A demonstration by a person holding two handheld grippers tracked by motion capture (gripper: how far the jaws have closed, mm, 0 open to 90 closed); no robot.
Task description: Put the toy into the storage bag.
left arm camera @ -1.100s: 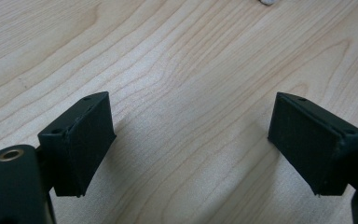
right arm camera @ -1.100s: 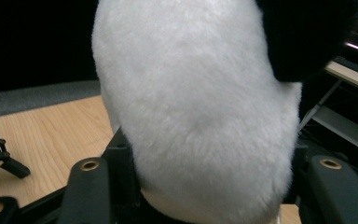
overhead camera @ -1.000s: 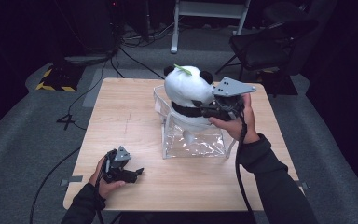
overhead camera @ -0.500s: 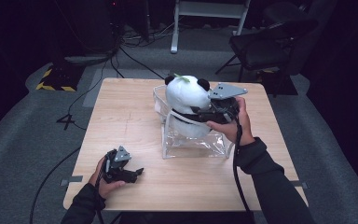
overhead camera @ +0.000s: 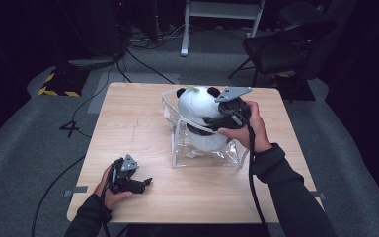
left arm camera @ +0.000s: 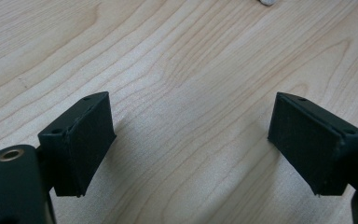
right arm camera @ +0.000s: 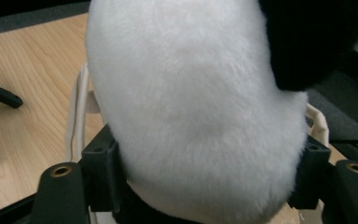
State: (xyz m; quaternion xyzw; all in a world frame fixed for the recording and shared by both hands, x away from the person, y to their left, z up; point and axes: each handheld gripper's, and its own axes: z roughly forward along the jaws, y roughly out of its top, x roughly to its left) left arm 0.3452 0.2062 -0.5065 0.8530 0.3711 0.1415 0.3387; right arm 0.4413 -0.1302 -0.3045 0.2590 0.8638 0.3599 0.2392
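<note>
Your right tongs (overhead camera: 216, 123) squeeze the panda toy (overhead camera: 200, 111), its lower half down in the clear bag (overhead camera: 205, 155); your left tongs (overhead camera: 145, 182) rest spread wide on the bench (overhead camera: 128, 113)

A black chair (overhead camera: 296, 47) and a white stand (overhead camera: 222, 10) sit beyond the wooden table (overhead camera: 128, 123).

**A dim recording lab**

A lone wooden counter (overhead camera: 128, 128) stands on grey carpet (overhead camera: 24, 148), ringed by darkness. Black cables (overhead camera: 143, 61) snake across the floor, hazard-striped tape (overhead camera: 56, 91) marks one spot, and a black office chair (overhead camera: 281, 47) waits beside a white stand (overhead camera: 222, 15).
</note>
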